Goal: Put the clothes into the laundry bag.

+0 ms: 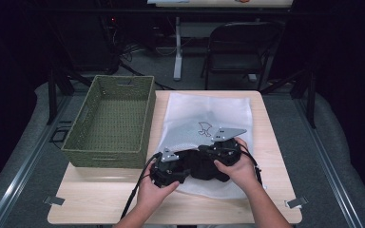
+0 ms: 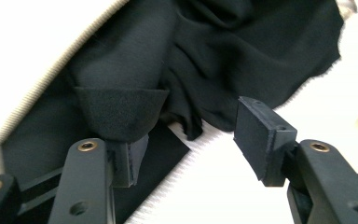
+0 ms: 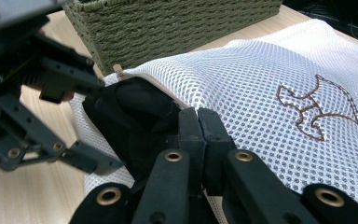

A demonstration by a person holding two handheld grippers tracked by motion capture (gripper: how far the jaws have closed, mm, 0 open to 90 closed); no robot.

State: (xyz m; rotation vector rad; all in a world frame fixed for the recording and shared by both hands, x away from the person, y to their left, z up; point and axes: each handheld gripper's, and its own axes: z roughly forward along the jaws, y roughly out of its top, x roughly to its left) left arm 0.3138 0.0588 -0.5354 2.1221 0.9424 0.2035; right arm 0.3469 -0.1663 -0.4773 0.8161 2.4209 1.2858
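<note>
Wooden light-toned table (image 1: 100, 199) under everything. Green woven rectangular basket (image 1: 111, 121) sits at its left, just beside white mesh laundry bag (image 1: 209, 114) with brown stitched emblem. Black crumpled cloth garment (image 1: 199, 166) lies at bag's near opening, partly inside. Right gripper (image 3: 199, 122) clenched on bag's zipper edge, pinching mesh. Left gripper (image 2: 191, 135) released, jaws apart, garment fold draped over one pad (image 2: 126, 158).
</note>
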